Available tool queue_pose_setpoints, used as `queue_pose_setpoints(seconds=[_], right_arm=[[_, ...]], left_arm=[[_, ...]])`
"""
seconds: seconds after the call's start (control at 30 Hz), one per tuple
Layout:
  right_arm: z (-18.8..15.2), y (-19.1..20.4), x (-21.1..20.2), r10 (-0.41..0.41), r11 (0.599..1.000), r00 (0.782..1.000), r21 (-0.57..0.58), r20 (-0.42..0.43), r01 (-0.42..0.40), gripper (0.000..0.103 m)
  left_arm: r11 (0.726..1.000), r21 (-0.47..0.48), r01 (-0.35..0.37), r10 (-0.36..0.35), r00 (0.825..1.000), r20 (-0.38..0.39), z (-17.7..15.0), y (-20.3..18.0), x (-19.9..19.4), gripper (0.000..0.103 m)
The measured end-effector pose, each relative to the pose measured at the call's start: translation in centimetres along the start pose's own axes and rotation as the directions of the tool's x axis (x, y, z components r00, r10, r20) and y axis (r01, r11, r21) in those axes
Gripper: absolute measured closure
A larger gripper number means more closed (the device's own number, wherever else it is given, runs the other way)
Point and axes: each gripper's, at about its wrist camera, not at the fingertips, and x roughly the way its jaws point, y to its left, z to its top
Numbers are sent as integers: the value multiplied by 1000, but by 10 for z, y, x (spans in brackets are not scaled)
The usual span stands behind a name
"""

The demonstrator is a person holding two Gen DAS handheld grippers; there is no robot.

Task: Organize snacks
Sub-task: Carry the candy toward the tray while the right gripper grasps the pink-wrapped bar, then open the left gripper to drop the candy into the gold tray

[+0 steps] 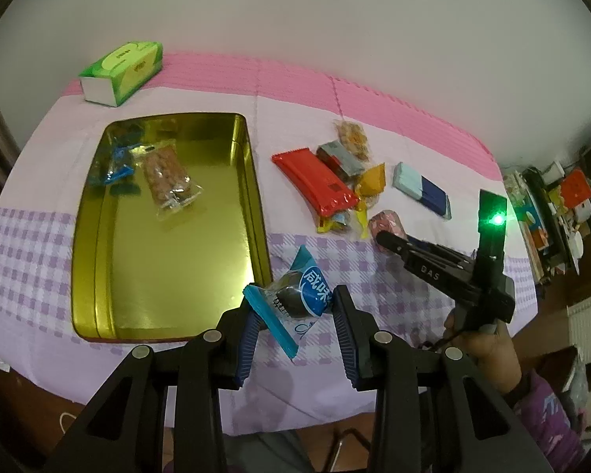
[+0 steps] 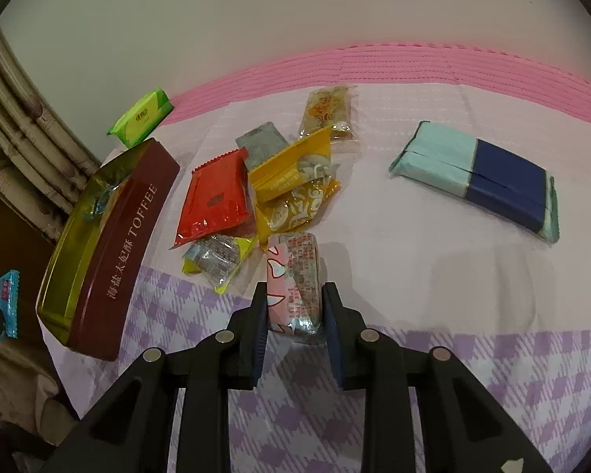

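The left claw (image 1: 293, 315) grips a blue-wrapped snack (image 1: 299, 295) just off the gold toffee tin's (image 1: 169, 327) near right corner; the tin's long axis runs away from the claw, so the drop lies up and left. The right claw (image 2: 294, 307) is clamped on a pink-wrapped snack (image 2: 293, 272) on the bench (image 2: 433, 295), its length running along the fingers.

Gold tin (image 1: 252, 181) holding 2 snacks (image 1: 169, 177), loose packets (image 1: 323, 181) beside

I see the tin (image 1: 256, 181) left of the snack heap (image 1: 335, 181); two packets (image 1: 165, 173) lie in it, a tissue box (image 1: 122, 73) behind.
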Motion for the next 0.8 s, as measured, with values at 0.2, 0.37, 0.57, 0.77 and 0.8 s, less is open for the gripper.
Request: queue_pose_setpoints(seconds=[0.2, 0.37, 0.57, 0.77, 0.8], right_arm=[[-20, -15, -26, -27, 999, 998, -16, 52, 28, 81], [-37, -63, -50, -92, 995, 992, 49, 88, 88, 81], [-44, -95, -63, -119, 988, 984, 109, 132, 105, 81], [-48, -96, -64, -114, 990, 980, 106, 161, 97, 81], [-48, -95, -64, -114, 990, 980, 104, 163, 98, 81]], left_arm=[[999, -18, -45, 45, 999, 22, 16, 26, -10, 66], [992, 29, -126, 125, 992, 27, 37, 42, -4, 66], [978, 47, -205, 203, 978, 51, 72, 56, 27, 66], [968, 21, -249, 249, 968, 24, 99, 69, 69, 65], [969, 19, -247, 247, 969, 13, 103, 71, 77, 65]])
